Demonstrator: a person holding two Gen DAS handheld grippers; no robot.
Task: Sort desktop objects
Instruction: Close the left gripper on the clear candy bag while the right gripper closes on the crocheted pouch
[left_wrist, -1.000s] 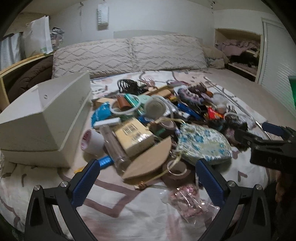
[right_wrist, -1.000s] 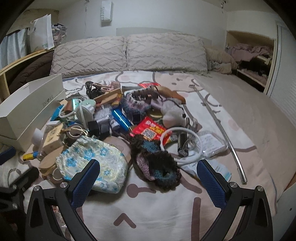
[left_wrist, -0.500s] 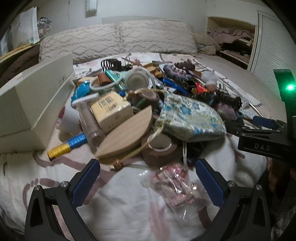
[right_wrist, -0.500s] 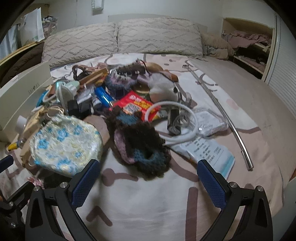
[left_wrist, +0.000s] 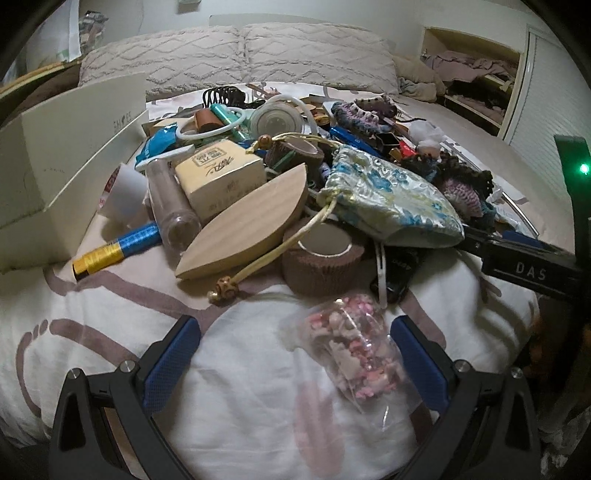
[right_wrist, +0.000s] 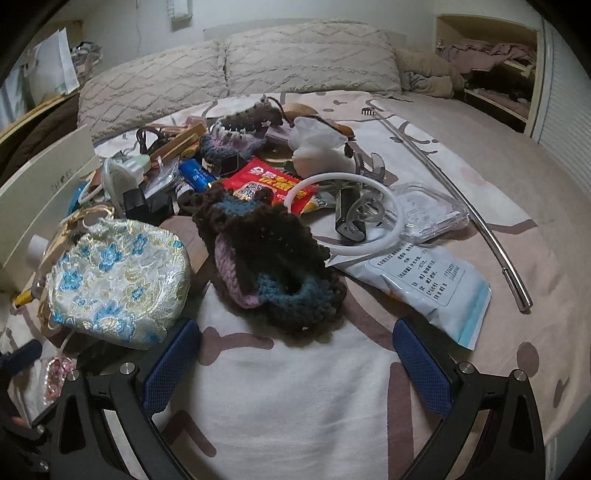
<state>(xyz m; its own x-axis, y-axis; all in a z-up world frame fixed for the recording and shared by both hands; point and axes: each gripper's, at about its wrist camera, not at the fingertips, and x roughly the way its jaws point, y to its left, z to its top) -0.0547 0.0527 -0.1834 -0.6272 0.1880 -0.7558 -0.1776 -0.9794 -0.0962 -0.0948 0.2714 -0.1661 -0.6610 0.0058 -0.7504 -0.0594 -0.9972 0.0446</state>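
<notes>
A pile of small objects covers the bedsheet. My left gripper is open, low over the sheet, with a clear bag of pink bits lying between its fingers, nearer the right one. Just beyond lie a brown tape roll, a leaf-shaped wooden piece and a floral drawstring pouch. My right gripper is open too, holding nothing, with a dark crocheted pouch right in front of it. The floral pouch sits to its left and a white printed packet to its right.
A white open box stands at the left of the pile. A long metal rod lies on the right of the bed. Pillows line the back; a shelf niche is at the far right. Bare sheet lies near both grippers.
Both grippers have moved forward and lower toward the pile. The bag of pink bits now lies between the left fingers; the crocheted pouch is closer to the right gripper.
</notes>
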